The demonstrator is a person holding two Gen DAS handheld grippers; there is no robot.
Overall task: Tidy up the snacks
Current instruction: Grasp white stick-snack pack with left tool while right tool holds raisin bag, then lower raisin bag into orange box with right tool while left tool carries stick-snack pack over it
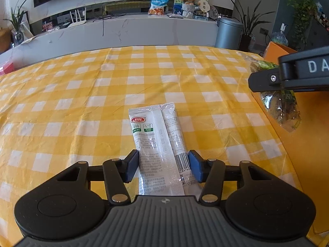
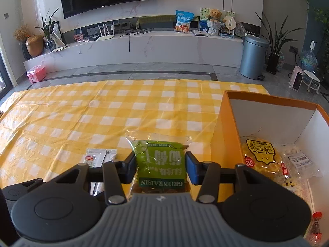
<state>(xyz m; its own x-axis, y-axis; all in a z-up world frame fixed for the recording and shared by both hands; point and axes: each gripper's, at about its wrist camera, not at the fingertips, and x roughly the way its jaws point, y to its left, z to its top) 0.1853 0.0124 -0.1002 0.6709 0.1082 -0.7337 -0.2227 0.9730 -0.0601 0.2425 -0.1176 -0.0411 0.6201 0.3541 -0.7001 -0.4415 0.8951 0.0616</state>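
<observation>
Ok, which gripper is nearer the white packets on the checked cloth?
Left. The left gripper straddles the white packets, its pads at their sides. The right gripper is shut on the green raisin bag, off beside the orange box.

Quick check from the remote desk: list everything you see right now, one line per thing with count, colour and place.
white snack packets: two, white, side by side on the cloth, between the left pads
green raisin bag: one, green and clear, in the right gripper
orange box: one, orange outside, white inside, right edge of the table
yellow snack pack: one, yellow, inside the box
clear snack bag: one, clear with white label, inside the box
checked tablecloth: one, yellow and white, over the table
bin: one, grey-blue, on the floor behind
left gripper: one, black, blue pads, closed on the packets
right gripper: one, black, blue pads, closed on the raisin bag
</observation>
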